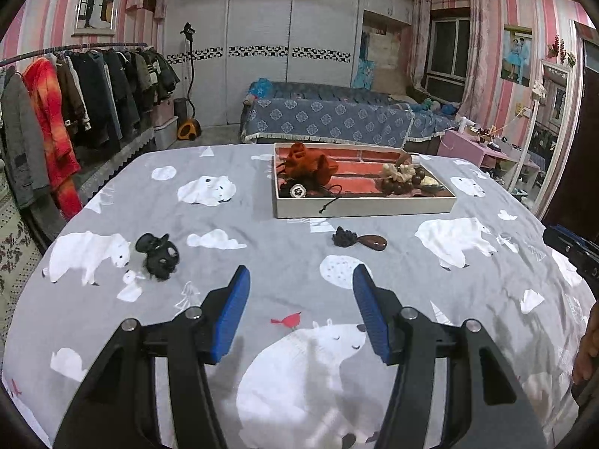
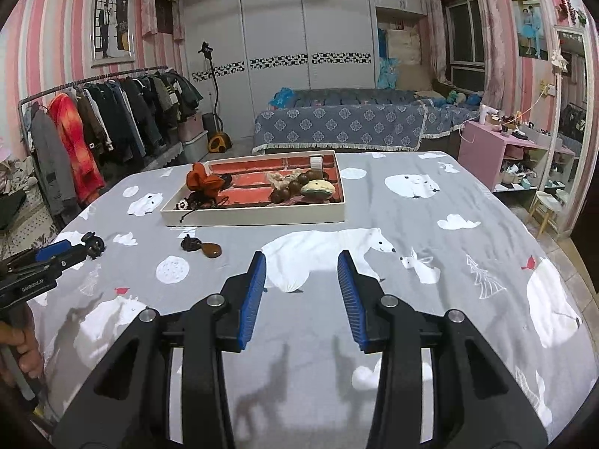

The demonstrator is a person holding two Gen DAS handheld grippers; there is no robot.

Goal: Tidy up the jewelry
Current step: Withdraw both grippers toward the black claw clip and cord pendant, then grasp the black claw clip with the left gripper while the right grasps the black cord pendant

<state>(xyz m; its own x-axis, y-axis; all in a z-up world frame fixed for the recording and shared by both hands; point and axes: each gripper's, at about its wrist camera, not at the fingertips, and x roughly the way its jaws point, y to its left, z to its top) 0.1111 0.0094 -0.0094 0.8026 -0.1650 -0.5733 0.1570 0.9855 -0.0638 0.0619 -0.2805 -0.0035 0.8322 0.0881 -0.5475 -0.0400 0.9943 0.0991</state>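
Observation:
A white tray [image 1: 365, 207] with a red brick-pattern lining sits on the bed, holding an orange pouch [image 1: 309, 162], a brown bead bracelet [image 1: 402, 183] and other small pieces. It also shows in the right wrist view [image 2: 254, 220]. A brown pendant with a black knot [image 1: 361, 239] lies in front of the tray, seen too in the right wrist view [image 2: 202, 247]. A black hair clip [image 1: 157, 256] lies to the left. My left gripper [image 1: 301, 280] is open and empty above the sheet. My right gripper [image 2: 301, 265] is open and empty.
The bed has a grey polar-bear sheet [image 1: 262, 262]. A clothes rack [image 1: 75, 86] stands at the left, a blue sofa [image 1: 337, 118] behind, a pink table [image 2: 494, 153] at the right. The left gripper [image 2: 52, 252] shows at the right wrist view's left edge.

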